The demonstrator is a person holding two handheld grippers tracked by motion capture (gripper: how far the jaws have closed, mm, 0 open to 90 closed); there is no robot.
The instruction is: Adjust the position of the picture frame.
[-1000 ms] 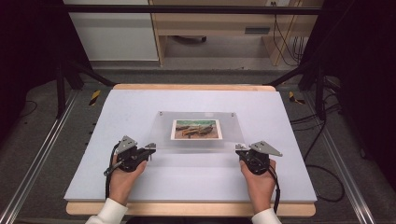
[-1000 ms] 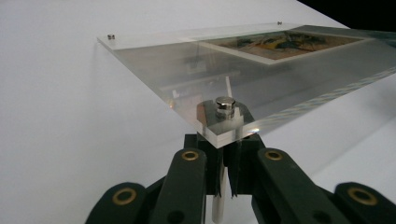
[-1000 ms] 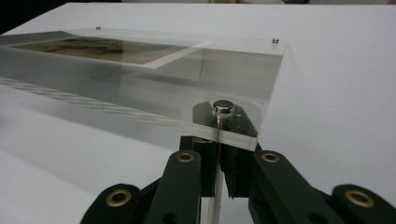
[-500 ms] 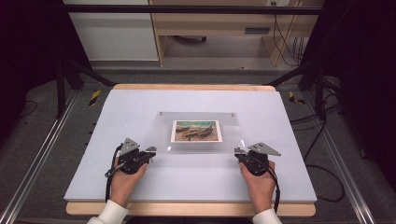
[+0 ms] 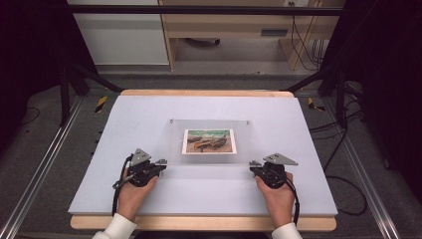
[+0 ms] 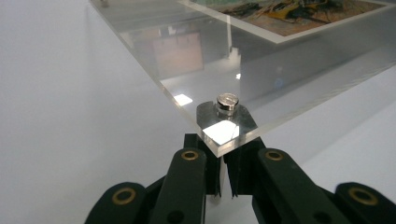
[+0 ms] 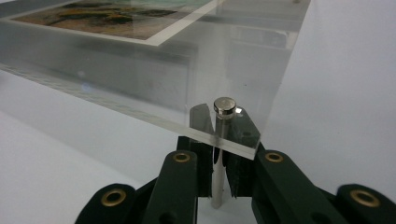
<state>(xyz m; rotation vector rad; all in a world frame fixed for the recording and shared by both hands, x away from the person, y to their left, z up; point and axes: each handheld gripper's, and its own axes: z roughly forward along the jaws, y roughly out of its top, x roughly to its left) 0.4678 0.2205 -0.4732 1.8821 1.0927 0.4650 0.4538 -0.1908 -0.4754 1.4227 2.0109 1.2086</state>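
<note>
A clear acrylic plate (image 5: 209, 158) with a small painted picture (image 5: 209, 141) under it stands raised on metal posts in the middle of the white board (image 5: 139, 119). My left gripper (image 5: 161, 162) is at the plate's near left corner. In the left gripper view its jaws (image 6: 223, 156) sit shut under that corner, below a silver post cap (image 6: 227, 101). My right gripper (image 5: 254, 164) is at the near right corner. In the right gripper view it (image 7: 217, 156) is shut on the metal post (image 7: 217, 182) that hangs below its cap (image 7: 224, 105).
Two more posts hold the plate's far corners (image 5: 171, 120) (image 5: 248, 120). The board rests on a wooden table edge (image 5: 199, 222). Metal rails (image 5: 45, 164) run along both sides, and cables (image 5: 343, 179) lie on the floor at the right.
</note>
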